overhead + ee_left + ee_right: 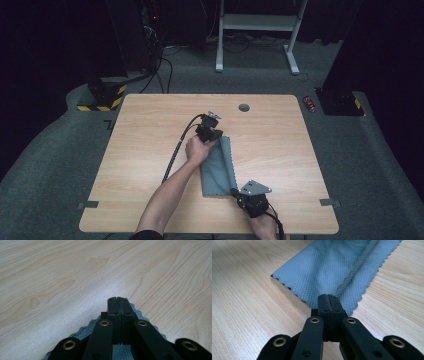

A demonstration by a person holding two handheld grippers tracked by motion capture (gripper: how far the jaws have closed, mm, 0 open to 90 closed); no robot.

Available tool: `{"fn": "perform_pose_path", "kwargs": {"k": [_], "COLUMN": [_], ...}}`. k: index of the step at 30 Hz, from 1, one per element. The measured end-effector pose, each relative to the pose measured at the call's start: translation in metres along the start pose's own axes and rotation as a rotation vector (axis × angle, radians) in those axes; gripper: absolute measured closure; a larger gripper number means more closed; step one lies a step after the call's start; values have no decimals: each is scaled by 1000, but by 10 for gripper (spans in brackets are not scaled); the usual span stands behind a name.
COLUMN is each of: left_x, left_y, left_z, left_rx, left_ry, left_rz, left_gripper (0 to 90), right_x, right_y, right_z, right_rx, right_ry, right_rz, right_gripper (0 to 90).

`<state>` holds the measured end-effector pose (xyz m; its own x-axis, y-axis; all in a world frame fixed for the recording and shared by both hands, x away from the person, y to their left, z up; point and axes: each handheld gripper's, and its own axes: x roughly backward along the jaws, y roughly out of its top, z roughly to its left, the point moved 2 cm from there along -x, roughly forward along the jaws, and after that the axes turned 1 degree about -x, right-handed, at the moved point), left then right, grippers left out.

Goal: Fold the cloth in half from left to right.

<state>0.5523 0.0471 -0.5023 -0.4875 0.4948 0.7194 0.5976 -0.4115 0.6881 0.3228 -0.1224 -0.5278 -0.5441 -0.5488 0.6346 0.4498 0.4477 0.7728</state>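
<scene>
The wooden table [150, 150] carries a grey cloth [216, 167], folded into a long strip whose axis runs from the far left gripper [212, 136] down to the near right gripper [239, 192]. Each holds one end: the left gripper's jaws are pinched tight on the far edge, the right gripper's on the near edge, so any fold must travel along that line

Each hand-held gripper [212, 131] is black with brass-ringed rivets on its arms; the right one [250, 199] carries a grey three-cornered plate, and black cables trail away.
</scene>
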Motion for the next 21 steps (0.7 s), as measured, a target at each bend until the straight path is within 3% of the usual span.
{"fn": "perform_pose_path", "kwargs": {"k": [16,21], "left_x": [-20,-25], "left_y": [10,10], "left_z": [-13,-13], "left_rx": [-32,-23], "left_ry": [-16,-16], "left_rz": [25,35], "left_gripper": [892,890], "right_x": [1,1], "right_y": [-1,-2], "right_z": [-2,-5], "right_rx": [-12,-20], "right_ry": [-10,-16], "right_rz": [27,35], "right_gripper": [897,897]}}
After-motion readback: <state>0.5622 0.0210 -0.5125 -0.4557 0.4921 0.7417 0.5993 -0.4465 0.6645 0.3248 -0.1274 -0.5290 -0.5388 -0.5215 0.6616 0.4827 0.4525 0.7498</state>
